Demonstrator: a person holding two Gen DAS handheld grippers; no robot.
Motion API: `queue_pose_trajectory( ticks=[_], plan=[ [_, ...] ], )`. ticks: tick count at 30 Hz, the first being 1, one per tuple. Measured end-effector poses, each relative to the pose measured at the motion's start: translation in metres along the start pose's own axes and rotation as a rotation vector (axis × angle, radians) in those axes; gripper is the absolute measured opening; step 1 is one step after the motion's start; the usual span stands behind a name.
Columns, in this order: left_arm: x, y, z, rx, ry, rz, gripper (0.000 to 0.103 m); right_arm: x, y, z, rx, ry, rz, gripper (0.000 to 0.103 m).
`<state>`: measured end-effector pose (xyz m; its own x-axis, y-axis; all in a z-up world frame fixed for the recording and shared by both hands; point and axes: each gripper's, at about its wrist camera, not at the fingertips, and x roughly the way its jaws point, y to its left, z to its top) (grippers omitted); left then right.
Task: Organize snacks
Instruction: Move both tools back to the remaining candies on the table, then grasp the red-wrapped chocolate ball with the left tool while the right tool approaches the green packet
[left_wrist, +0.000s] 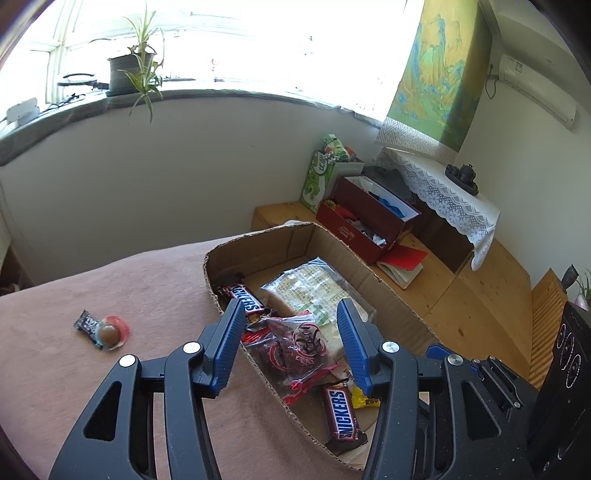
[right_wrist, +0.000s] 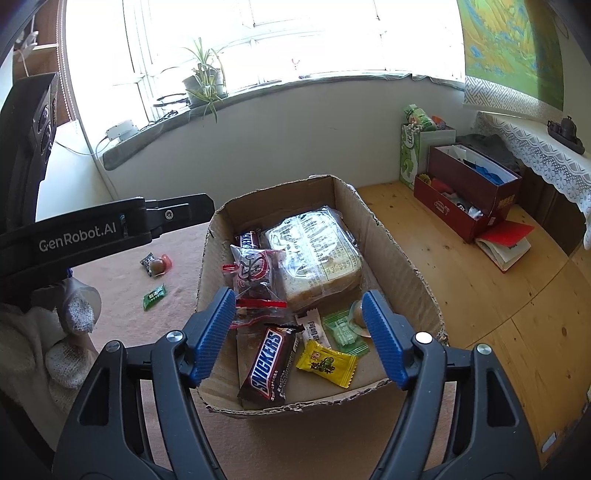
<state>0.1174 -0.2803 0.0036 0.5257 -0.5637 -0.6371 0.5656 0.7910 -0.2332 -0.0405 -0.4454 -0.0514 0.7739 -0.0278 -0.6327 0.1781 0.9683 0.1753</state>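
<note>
sunlight poured through the window behind a potted plant (right_wrist: 205, 83) on the sill, and a pinkish blanket (left_wrist: 110, 288) covered the surface where a shallow cardboard box (right_wrist: 413, 273) sat.

inside the box lay a bagged sandwich (right_wrist: 314, 258) at the back, a clear packet with red print (right_wrist: 255, 277) leaning against its left side, and a snickers bar (right_wrist: 267, 365) near the front edge. a second snickers bar (left_wrist: 243, 301) lay in the far left corner. beside the near bar were a yellow candy (right_wrist: 327, 363), a green candy (right_wrist: 343, 330) and a small white wrapped sweet (right_wrist: 314, 326).

the right gripper (right_wrist: 299, 332) hung above the front of the box, its jaws spread wide with nothing pressed between the blue pads; the near snickers bar and the candies lay below the gap, apart from both pads. the left gripper (left_wrist: 291, 343) hovered over the left side of the box, jaws partly apart and holding nothing, with the red-printed packet lying under the gap.

out on the blanket, left of the box, rested a round brown sweet on a red wrapper (left_wrist: 110, 330) touching a small dark packet (left_wrist: 84, 321), and nearer, another green candy (right_wrist: 154, 295). a gloved hand (right_wrist: 70, 332) showed at the left edge of the right wrist view.
</note>
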Motion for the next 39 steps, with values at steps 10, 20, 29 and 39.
queue_pose_trajectory(
  ticks=[10,20,29,39],
  plan=[
    [-0.022,0.047,-0.004,-0.068,-0.026,0.048,0.051,-0.004,0.038,-0.001,-0.063,-0.002,0.089,0.074],
    [-0.048,0.132,-0.016,-0.197,-0.038,0.139,0.051,0.009,0.103,-0.013,-0.172,0.037,0.192,0.074],
    [-0.049,0.179,-0.022,-0.207,-0.013,0.195,0.051,0.046,0.165,-0.026,-0.249,0.109,0.258,0.074],
    [-0.005,0.181,-0.026,-0.052,0.089,0.149,0.039,0.116,0.191,-0.025,-0.223,0.184,0.210,0.071]
  ],
)
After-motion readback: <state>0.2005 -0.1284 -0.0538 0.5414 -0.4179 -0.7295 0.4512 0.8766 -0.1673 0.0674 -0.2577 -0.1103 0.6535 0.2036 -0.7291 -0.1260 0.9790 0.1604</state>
